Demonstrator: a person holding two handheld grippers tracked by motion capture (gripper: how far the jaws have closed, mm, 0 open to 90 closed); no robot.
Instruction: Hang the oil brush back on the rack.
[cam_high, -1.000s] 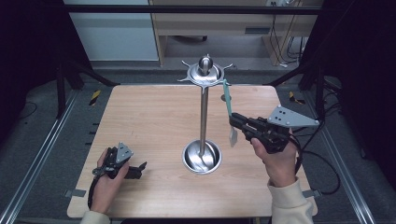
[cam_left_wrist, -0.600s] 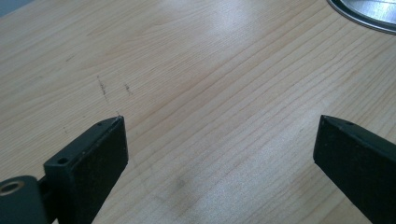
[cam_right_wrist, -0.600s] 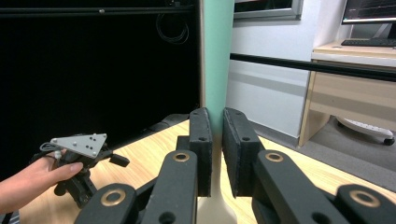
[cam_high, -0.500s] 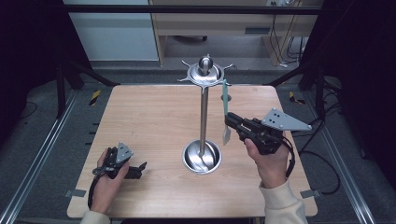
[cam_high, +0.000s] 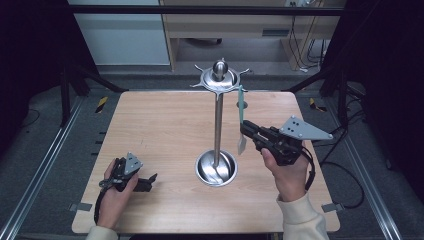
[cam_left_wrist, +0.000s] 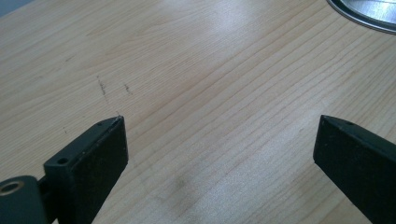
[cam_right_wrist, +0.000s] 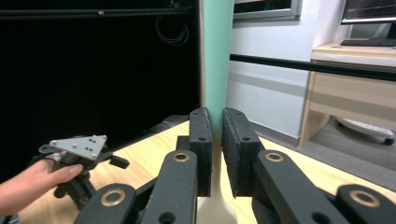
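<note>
- Count on table (cam_high: 165, 125): one metal stand (cam_high: 218, 120), one spatula (cam_high: 241, 120), two grippers, two hands.
- Stand: one upright pole rising from one round dish base (cam_high: 216, 168) near the table's middle, capped by one disc with a knob and short radiating prongs.
- Spatula: teal handle, pale blade at the lower end, hanging upright from a prong on the stand's right side, just beside the pole, blade above the table.
- Right gripper (cam_high: 244, 131): held in the right hand (cam_high: 289, 170), jaws closed narrow on the spatula's handle low down, just above the blade.
- Left gripper (cam_high: 150, 178): held in the left hand (cam_high: 116, 192), resting at the table's near left corner area, well apart from the stand; jaws wide apart, nothing between them.
- Right gripper view: pads (cam_right_wrist: 201, 144) pressing both sides of the teal handle (cam_right_wrist: 217, 60), pale blade below them; left hand with its gripper farther off at lower left.
- Left gripper view: bare wood grain between the spread jaws, with the rim of the dish base (cam_left_wrist: 369, 14) at the top right corner.
</note>
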